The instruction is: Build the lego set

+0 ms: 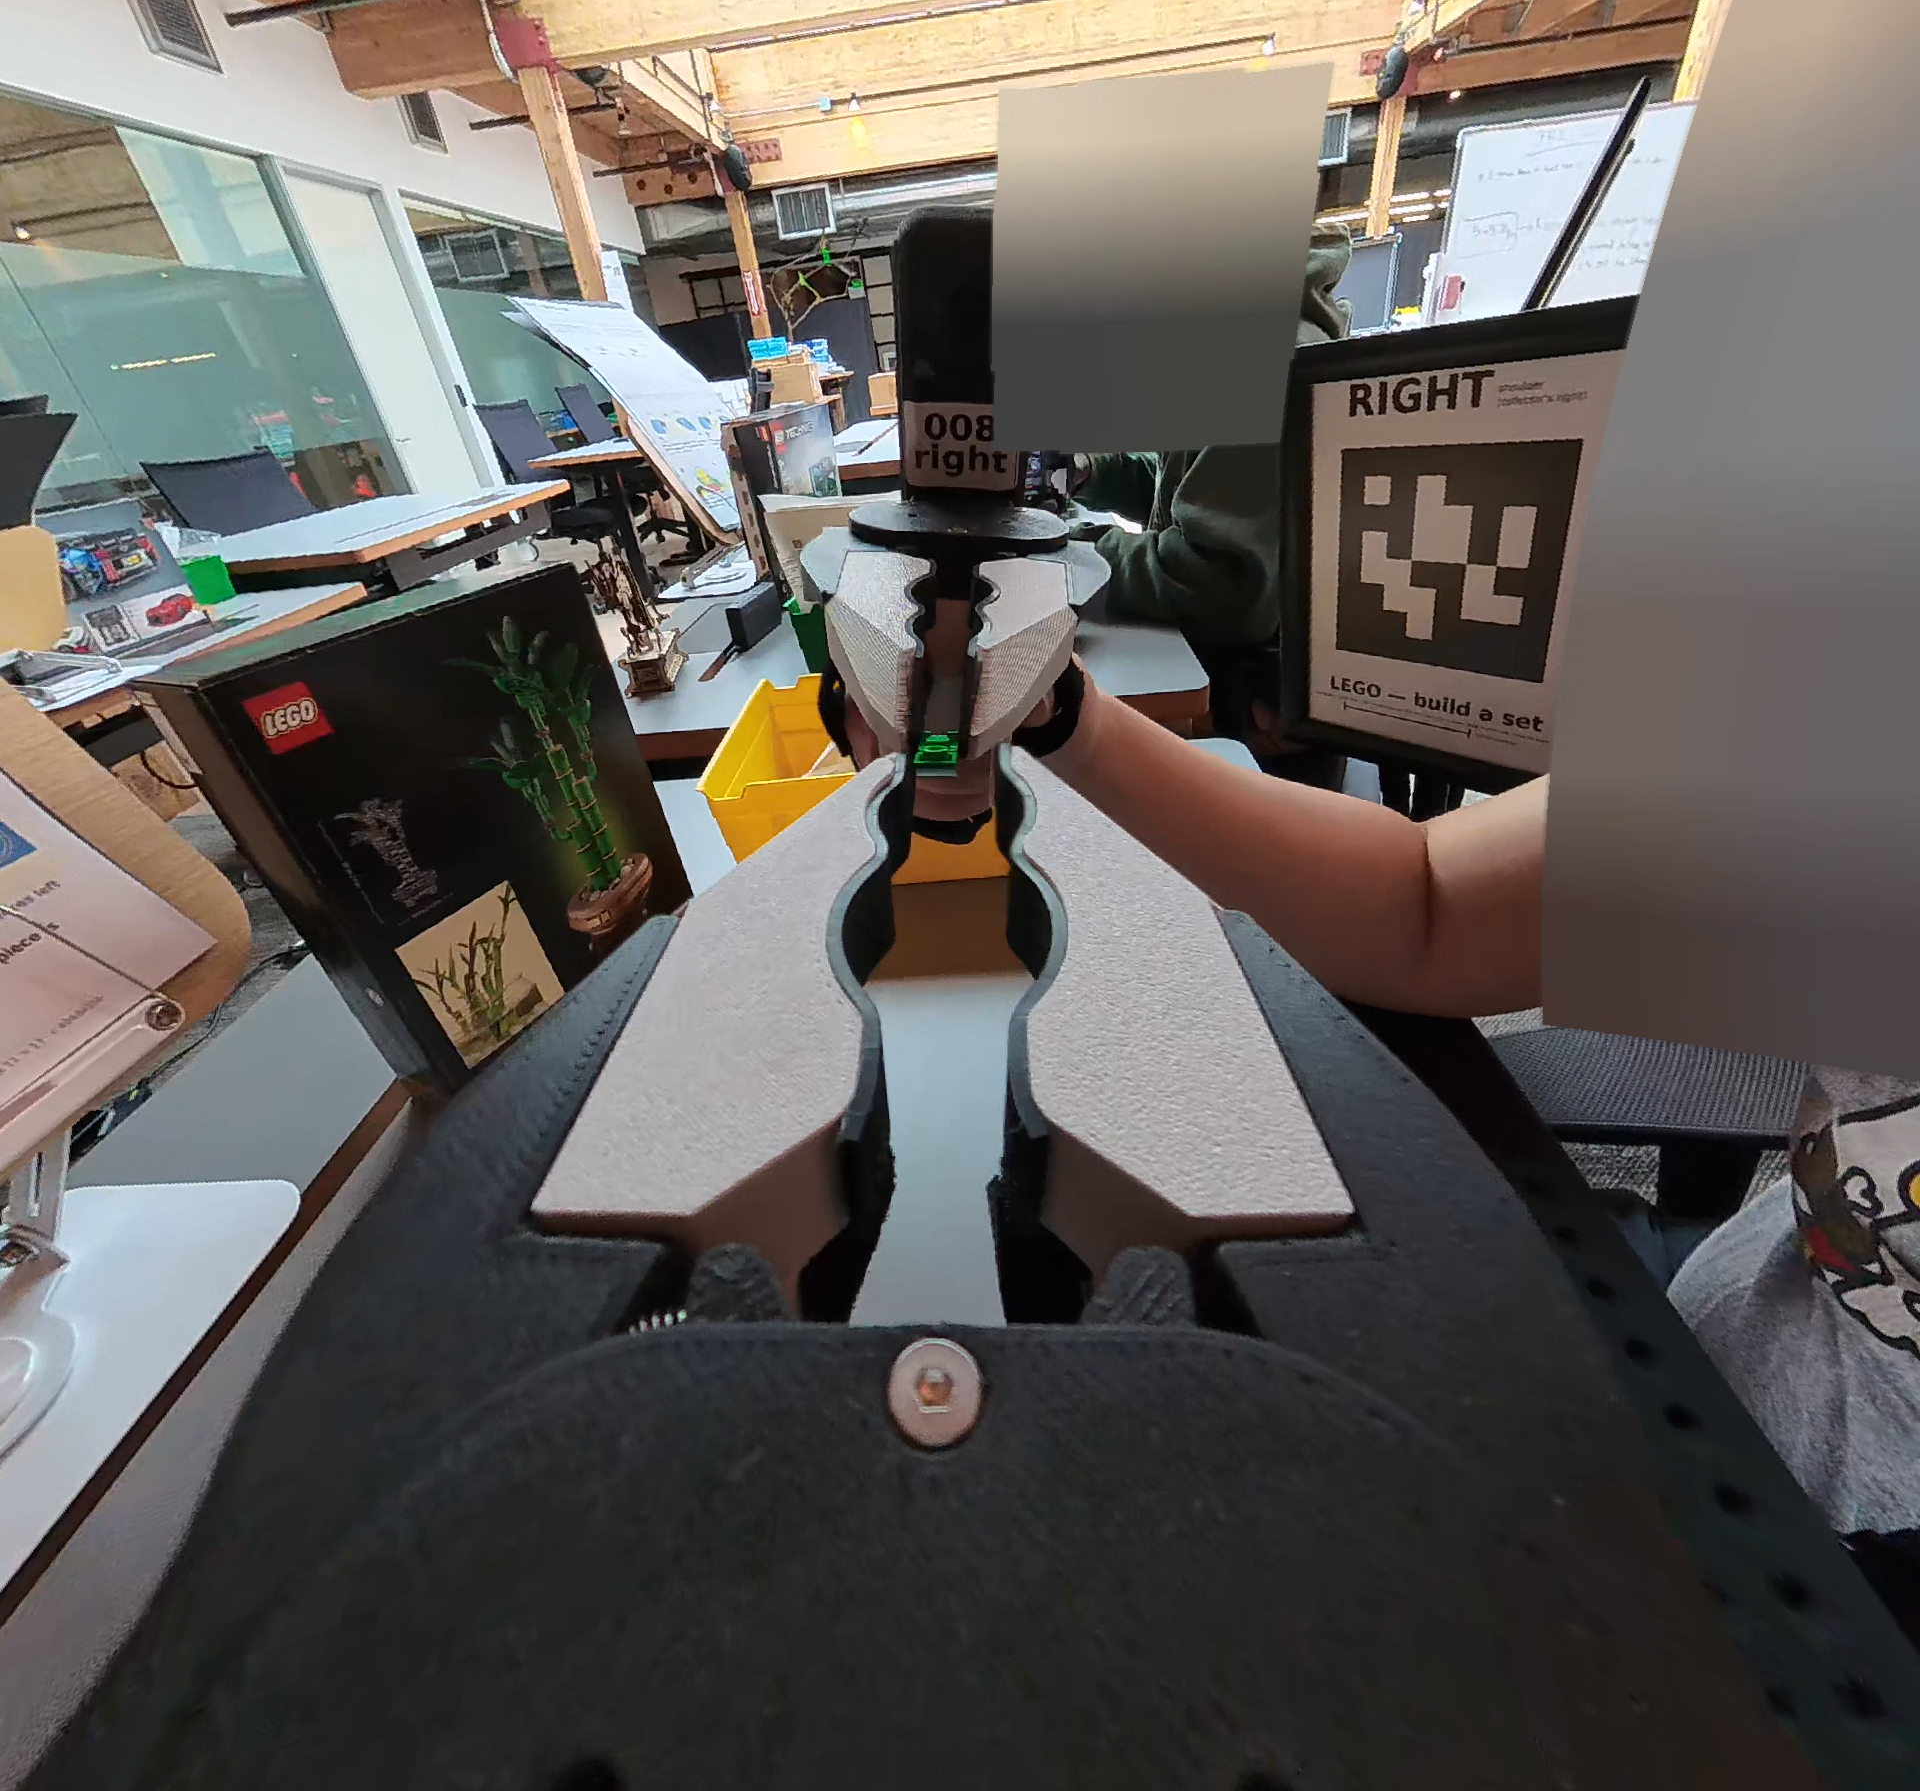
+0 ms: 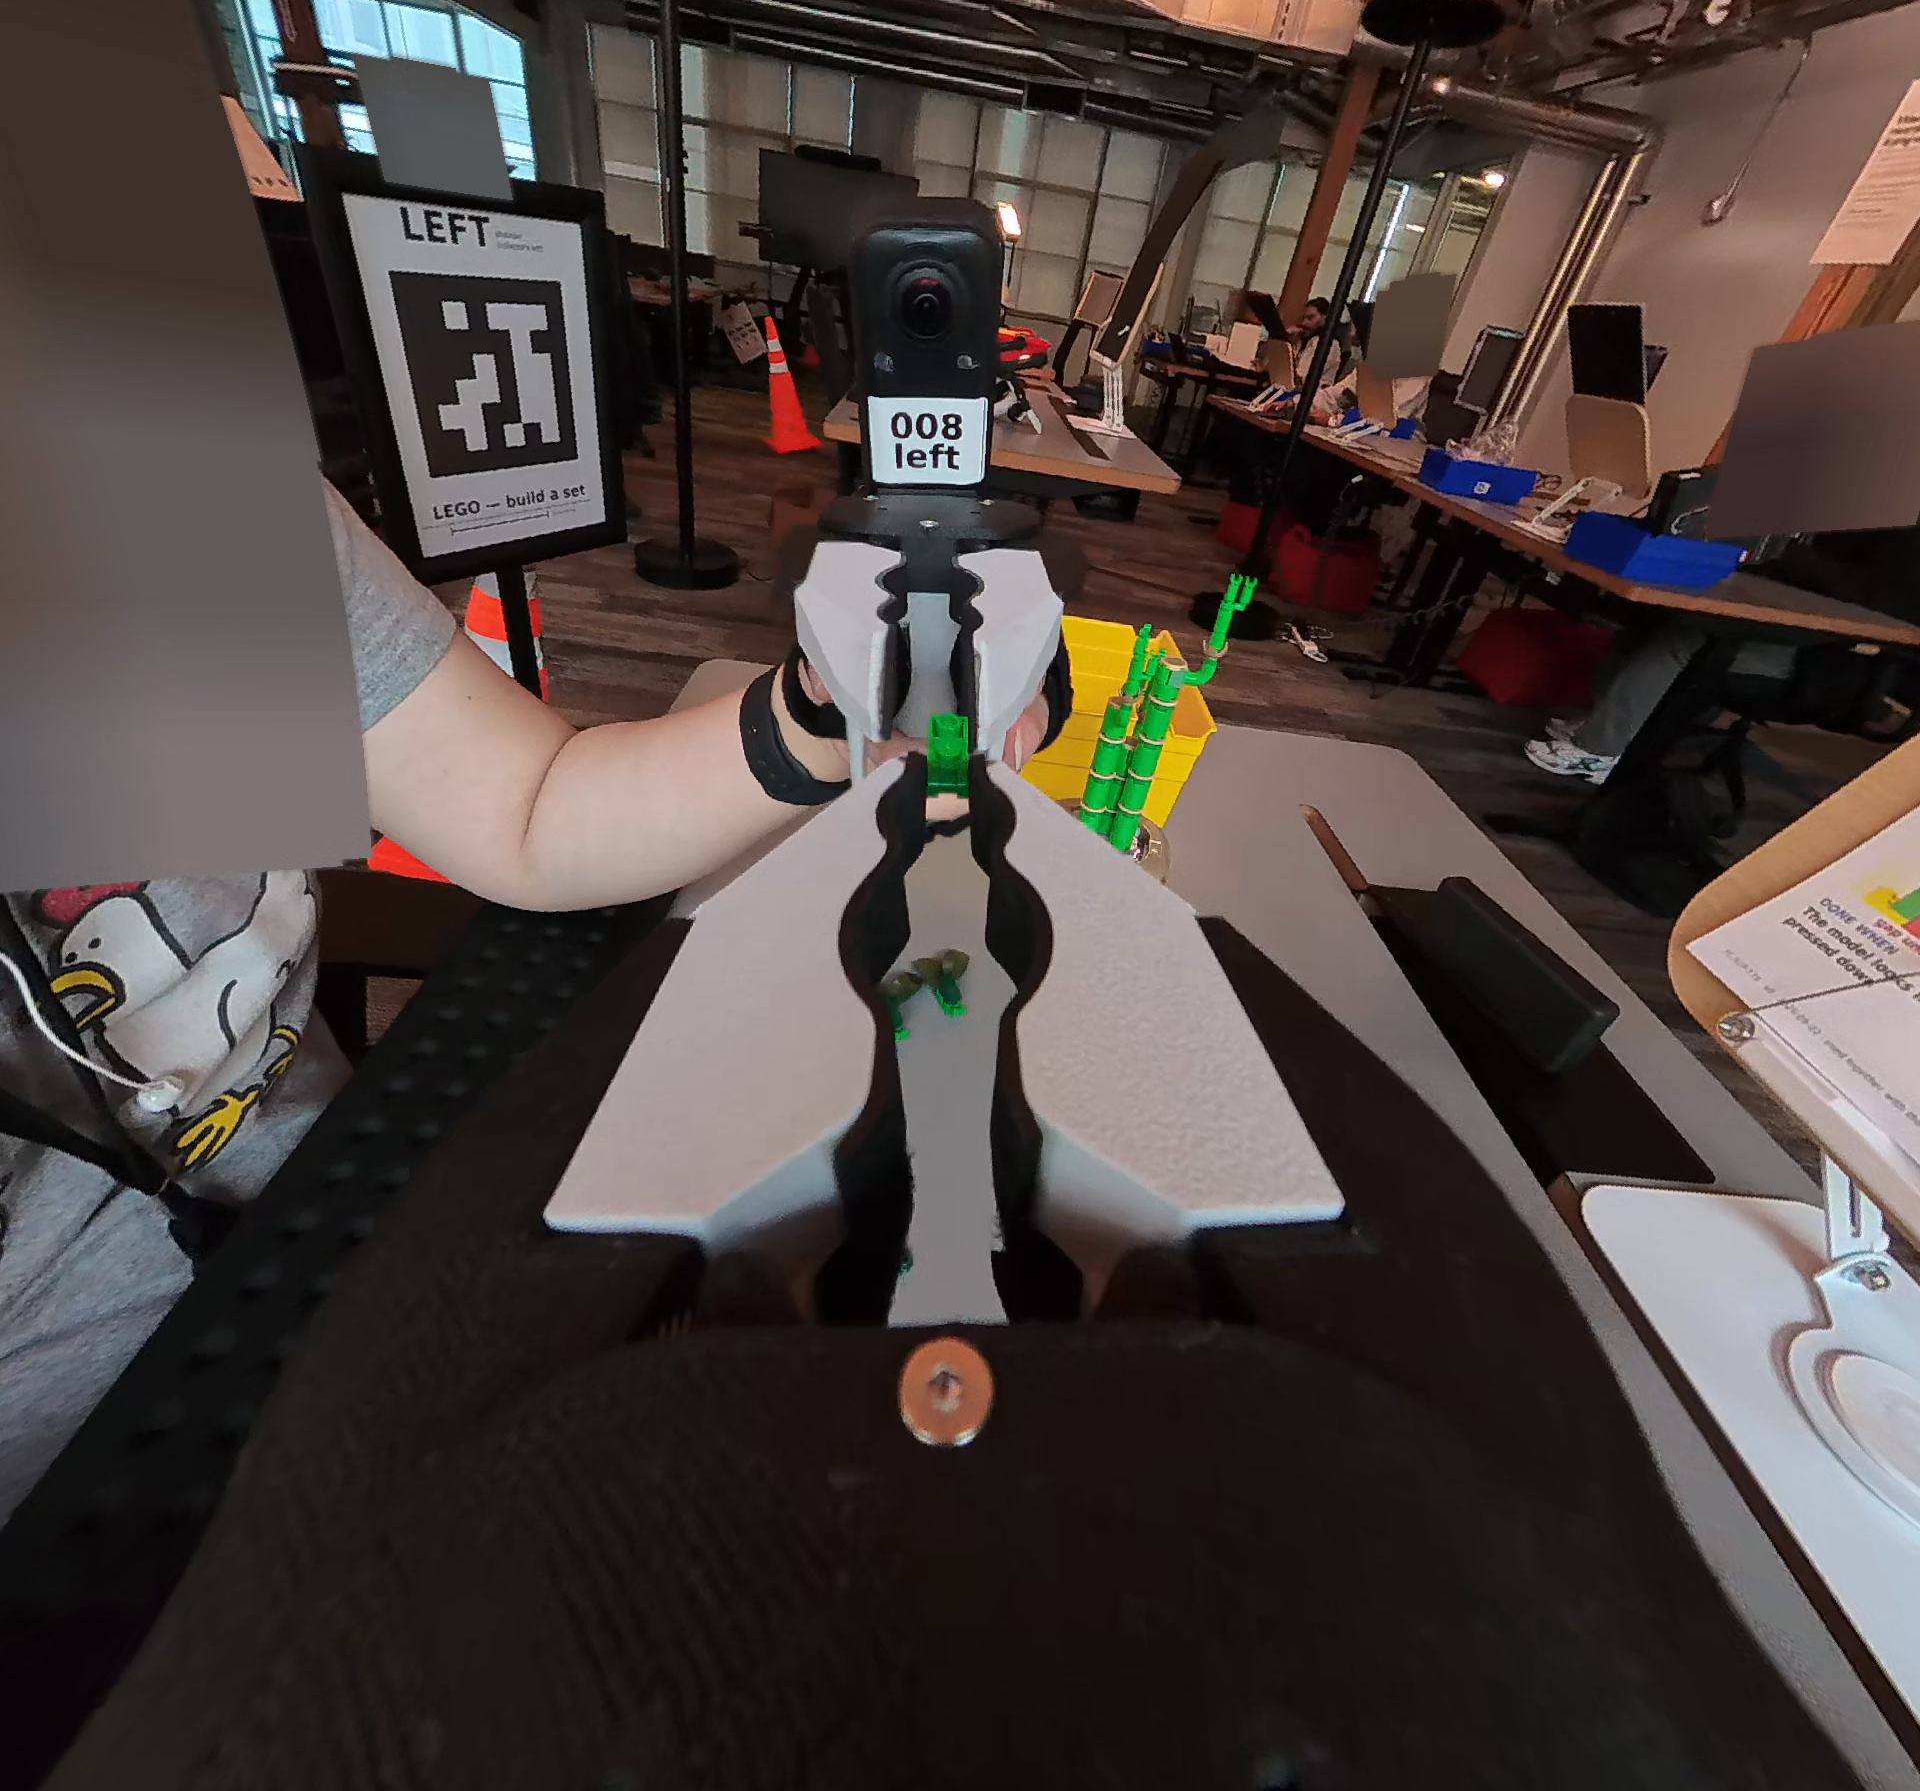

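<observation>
My two grippers meet tip to tip above the grey table (image 2: 1299,837). A small bright green lego piece (image 2: 948,754) sits between them. My right gripper (image 2: 948,771) is shut on its near end. My left gripper (image 1: 948,767) faces it and is nearly closed on the far end of the green piece (image 1: 935,752). The right gripper also shows in the left wrist view (image 1: 940,713), and the left gripper in the right wrist view (image 2: 935,718). A partly built green bamboo model (image 2: 1132,744) stands just right of the tips. Loose green pieces (image 2: 927,988) lie on the table below my right fingers.
A yellow bin (image 2: 1091,661) stands behind the model; it also shows in the left wrist view (image 1: 774,765). The black lego set box (image 1: 416,806) stands at the left. Instruction sheets on stands sit at the table's sides (image 2: 1829,952). Marker signs stand behind each arm (image 1: 1455,546). The grippers are tip to tip, or close to it.
</observation>
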A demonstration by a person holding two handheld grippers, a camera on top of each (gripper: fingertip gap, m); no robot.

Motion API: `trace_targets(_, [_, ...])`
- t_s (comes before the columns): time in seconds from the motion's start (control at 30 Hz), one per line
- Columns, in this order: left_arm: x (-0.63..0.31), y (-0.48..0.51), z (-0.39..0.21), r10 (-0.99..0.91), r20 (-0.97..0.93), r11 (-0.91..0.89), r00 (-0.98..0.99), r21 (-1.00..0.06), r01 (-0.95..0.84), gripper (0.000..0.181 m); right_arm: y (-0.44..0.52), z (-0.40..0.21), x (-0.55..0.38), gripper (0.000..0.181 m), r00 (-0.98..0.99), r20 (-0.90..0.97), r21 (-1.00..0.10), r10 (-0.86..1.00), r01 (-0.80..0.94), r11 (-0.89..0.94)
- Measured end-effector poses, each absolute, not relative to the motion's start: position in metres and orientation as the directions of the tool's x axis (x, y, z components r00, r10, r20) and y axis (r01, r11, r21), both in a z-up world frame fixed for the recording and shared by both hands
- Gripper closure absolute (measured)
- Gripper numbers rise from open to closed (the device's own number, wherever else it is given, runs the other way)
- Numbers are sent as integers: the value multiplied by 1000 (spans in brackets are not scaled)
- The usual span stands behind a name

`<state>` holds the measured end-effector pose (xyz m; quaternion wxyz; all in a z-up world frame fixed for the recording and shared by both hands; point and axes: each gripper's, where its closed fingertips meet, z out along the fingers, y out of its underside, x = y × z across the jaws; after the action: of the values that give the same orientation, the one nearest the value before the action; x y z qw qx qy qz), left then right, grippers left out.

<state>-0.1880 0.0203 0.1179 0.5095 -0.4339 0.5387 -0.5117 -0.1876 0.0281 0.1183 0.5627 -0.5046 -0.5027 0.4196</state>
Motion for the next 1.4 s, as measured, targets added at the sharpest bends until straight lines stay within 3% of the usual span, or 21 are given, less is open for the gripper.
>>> trace_targets(0.3, [-193,31,117,-994,-95,92,-61,-995,38,169,52,101,-175,175,212,39,-996,976,90,20])
trace_targets(0.77, [-219,67,127,-997,-28,33,76,-997,72,173,81,90,-153,175,173,-350,-937,921,-63,-344])
trace_targets(1.1, [-194,78,98,-972,232,-232,40,-973,-4,176,73,87,-167,176,163,-361,-931,918,-12,-364])
trace_targets(1.4, [-202,87,97,-972,216,-218,93,-976,-12,176,73,81,-167,175,180,-381,-920,907,21,-390])
